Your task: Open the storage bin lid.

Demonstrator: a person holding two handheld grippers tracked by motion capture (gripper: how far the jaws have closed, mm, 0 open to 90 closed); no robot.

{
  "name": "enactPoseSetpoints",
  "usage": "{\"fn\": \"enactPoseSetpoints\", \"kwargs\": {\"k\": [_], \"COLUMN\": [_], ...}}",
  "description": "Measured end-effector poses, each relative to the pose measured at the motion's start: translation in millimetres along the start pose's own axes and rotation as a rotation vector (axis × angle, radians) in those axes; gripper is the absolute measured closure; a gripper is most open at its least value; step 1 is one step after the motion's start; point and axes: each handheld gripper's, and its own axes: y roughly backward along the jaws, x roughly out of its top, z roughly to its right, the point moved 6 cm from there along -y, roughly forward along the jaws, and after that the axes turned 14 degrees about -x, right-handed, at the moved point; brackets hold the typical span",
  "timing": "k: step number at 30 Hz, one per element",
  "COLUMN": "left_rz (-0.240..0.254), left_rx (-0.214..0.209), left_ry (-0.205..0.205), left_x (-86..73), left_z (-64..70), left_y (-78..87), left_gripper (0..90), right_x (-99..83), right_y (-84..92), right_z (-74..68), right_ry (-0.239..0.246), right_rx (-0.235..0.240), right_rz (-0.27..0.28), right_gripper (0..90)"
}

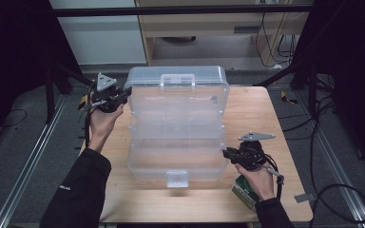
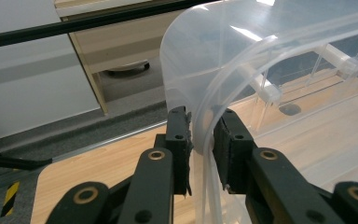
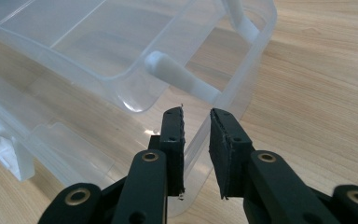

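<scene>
A clear plastic organiser box lies open on the wooden table point(image 1: 256, 109). Its lid point(image 1: 178, 90) stands raised at the far side, and its base point(image 1: 176, 159) with the tiered trays sits nearer me. My left gripper point(image 1: 123, 92) is at the lid's far left corner. In the left gripper view the jaws point(image 2: 200, 140) are shut on the lid's curved rim point(image 2: 205, 112). My right gripper point(image 1: 225, 153) is at the base's right side. In the right gripper view it point(image 3: 196, 126) is shut on the base's thin side wall point(image 3: 254, 65).
A green and white pack point(image 1: 244, 190) lies under my right hand near the table's front right corner. The box's latch tab point(image 1: 177, 179) points toward the front edge. Dark frame struts and cables surround the table, and a cabinet point(image 1: 195, 28) stands behind it.
</scene>
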Motion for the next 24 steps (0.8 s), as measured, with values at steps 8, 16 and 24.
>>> {"fn": "enactPoseSetpoints", "kwargs": {"k": [8, 16, 24], "left_rz": [-0.019, -0.019, -0.016], "left_rx": [0.011, 0.011, 0.007], "left_ry": [0.014, 0.016, 0.033], "left_x": [3.0, 3.2, 2.4], "left_z": [-6.5, -11.3, -17.0], "left_y": [-9.3, -16.3, -24.7], "left_gripper": [76.2, 76.7, 77.2], "right_x": [0.0, 0.1, -0.1], "right_y": [-0.1, -0.1, 0.1], "right_z": [0.1, 0.1, -0.5], "right_ry": [0.002, 0.003, 0.004], "right_rx": [-0.001, -0.001, -0.005], "right_rz": [0.0, 0.001, -0.002], "right_gripper": [75.3, 75.4, 75.5]}}
